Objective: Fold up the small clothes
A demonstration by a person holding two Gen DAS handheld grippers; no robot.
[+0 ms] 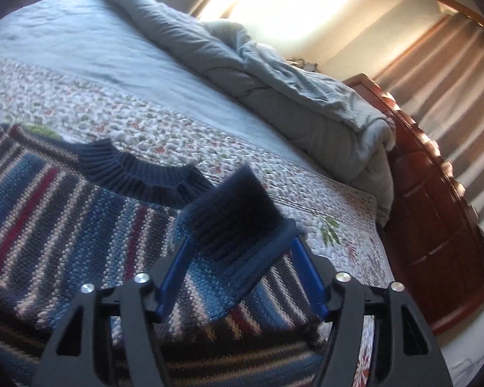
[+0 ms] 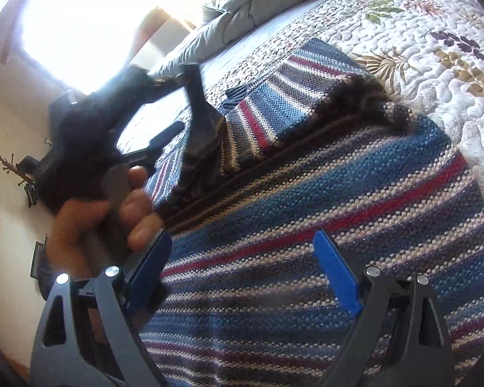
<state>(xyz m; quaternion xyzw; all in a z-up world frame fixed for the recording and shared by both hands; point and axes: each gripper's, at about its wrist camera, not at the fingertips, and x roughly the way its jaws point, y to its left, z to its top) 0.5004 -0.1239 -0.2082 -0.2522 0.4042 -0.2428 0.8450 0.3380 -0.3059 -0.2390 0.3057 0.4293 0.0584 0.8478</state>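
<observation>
The striped sweater (image 2: 322,200) lies flat on the bed's floral quilt (image 2: 435,48), one sleeve (image 2: 274,106) folded across its body. Above the sweater, the left tongs (image 1: 238,251) are spread wide, the navy cuff (image 1: 232,213) of the sleeve draped loose between the blue fingers (image 1: 172,274). Over the sweater's body the right tongs (image 2: 245,258) hang spread too, pinching nothing. The left hand (image 2: 90,225) grips its handle just beside the sweater.

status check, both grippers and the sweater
Left gripper open, navy ribbed sleeve cuff lying loose between its fingers. Right gripper open above striped knit sweater on floral quilt. Nothing blocking.
</observation>
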